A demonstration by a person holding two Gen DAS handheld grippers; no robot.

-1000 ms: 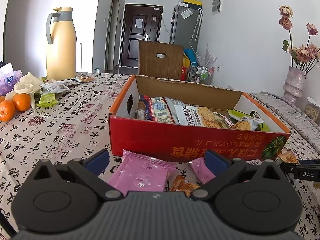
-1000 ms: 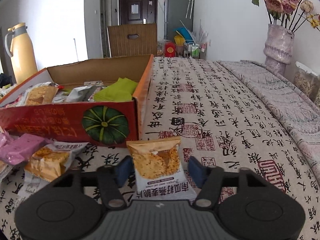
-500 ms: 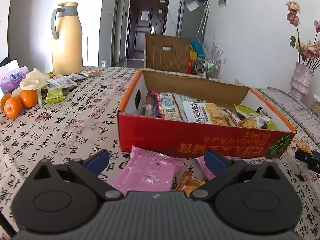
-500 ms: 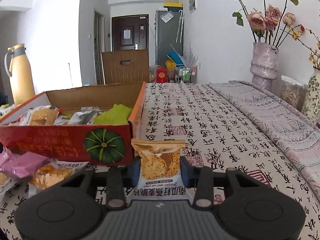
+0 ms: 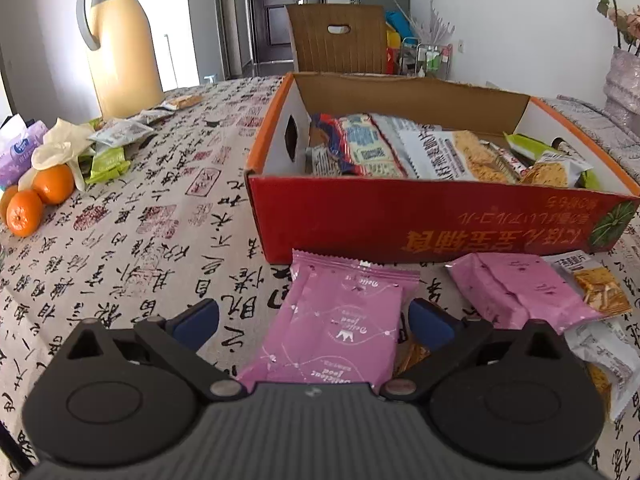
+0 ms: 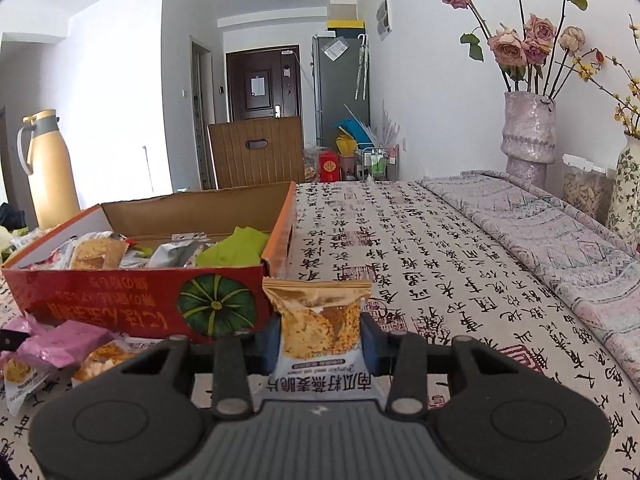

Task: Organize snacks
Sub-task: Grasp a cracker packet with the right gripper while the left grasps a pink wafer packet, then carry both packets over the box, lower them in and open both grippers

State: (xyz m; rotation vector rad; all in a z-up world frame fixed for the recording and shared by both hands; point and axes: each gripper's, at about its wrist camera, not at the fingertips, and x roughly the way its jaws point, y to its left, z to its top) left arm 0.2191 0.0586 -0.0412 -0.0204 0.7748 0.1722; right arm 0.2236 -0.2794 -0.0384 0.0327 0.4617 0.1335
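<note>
Right tongs point(image 6: 320, 338): clamped on an orange-and-white oat crisp packet point(image 6: 318, 322), blue pads pressed against both its sides, packet upright and lifted off the worktop point(image 6: 420, 248), just right of the near corner of the red cardboard box point(image 6: 132, 300) with the green pumpkin print. Inside the box: mixed snack packets, among them a lime-green one point(image 6: 234, 250) at the right end and a silver one point(image 6: 178, 252) beside it.

Left tongs point(image 5: 312, 320): spread apart, low over the worktop, straddling a pink snack packet point(image 5: 336, 320) lying flat in front of the box's red long wall point(image 5: 400, 216); right pad point(image 5: 426, 320) close to the packet's edge, left pad point(image 5: 196, 318) well clear of it. Whether the right pad touches: cannot tell. A second pink packet point(image 5: 516, 288) just to the right, overlapping an orange-and-white crisp packet point(image 5: 592, 284); more crisp packets partly hidden under and beside both. Box contents from this side: a blue-and-white biscuit pack point(image 5: 364, 144) and a long white packet point(image 5: 444, 152) lying side by side.

Off to the left on the calligraphy-print cloth: two oranges point(image 5: 36, 200), a lime-green packet point(image 5: 108, 160), a tissue pack point(image 5: 16, 152) and a tall yellow thermos jug point(image 5: 120, 44). Far right: a vase of dried roses point(image 6: 528, 132).
</note>
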